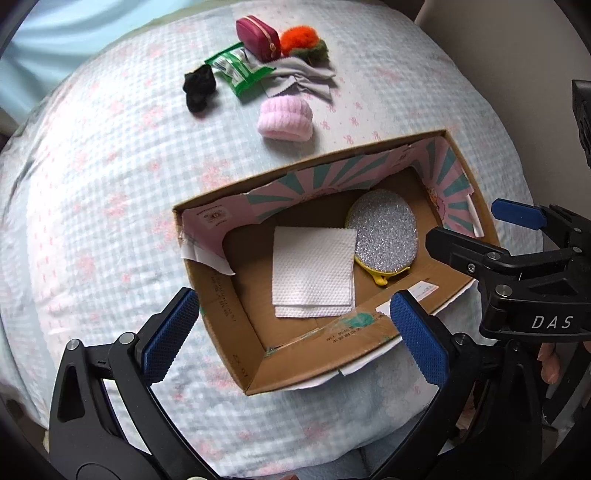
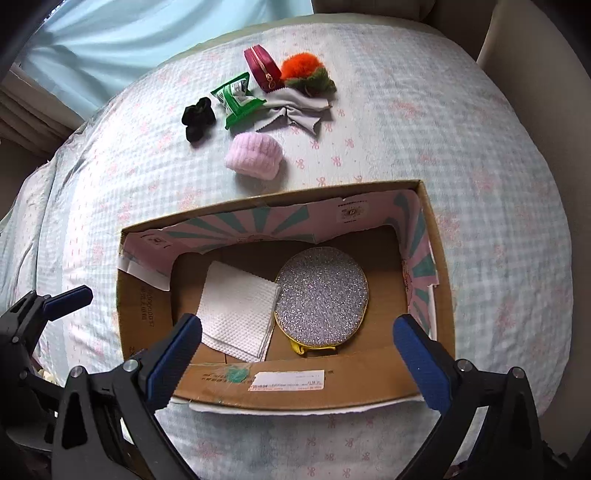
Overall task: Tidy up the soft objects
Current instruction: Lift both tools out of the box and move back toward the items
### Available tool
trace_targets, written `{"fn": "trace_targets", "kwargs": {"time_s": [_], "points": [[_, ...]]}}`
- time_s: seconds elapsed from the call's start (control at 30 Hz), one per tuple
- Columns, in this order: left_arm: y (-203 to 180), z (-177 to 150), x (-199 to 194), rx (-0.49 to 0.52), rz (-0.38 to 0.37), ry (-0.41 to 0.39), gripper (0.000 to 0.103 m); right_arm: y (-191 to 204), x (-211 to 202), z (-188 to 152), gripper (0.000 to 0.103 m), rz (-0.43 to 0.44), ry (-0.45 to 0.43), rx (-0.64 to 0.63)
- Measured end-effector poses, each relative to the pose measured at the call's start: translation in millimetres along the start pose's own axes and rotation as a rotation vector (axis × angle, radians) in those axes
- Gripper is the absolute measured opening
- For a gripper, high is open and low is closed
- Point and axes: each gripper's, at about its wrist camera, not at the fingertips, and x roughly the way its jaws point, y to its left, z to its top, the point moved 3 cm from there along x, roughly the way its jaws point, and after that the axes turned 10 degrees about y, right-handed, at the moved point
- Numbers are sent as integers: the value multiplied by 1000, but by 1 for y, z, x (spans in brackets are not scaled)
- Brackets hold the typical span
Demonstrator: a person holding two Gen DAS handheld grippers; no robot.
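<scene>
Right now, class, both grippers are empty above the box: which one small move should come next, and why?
Probably reach the right gripper, jaws wide and empty, past the cardboard box to the pink knit roll. It lies nearest the box among the loose soft things on the bedspread, while the paper towel and glitter pad are already inside.

Checked bedspread point(image 2: 461, 155), pale blue curtain point(image 2: 147, 33) — perhaps
</scene>
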Motion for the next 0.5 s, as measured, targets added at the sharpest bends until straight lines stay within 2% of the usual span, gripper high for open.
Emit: {"fn": "trace_targets", "kwargs": {"time_s": [0.17,0.5], "points": [[0,-14,-47,-37,0,-81,103,8,-49,-10,103,-14,-80,-14],[-1,-60,-150,-115,10,-259,103,20,-158,-52,103,-36,-254,-4]]}}
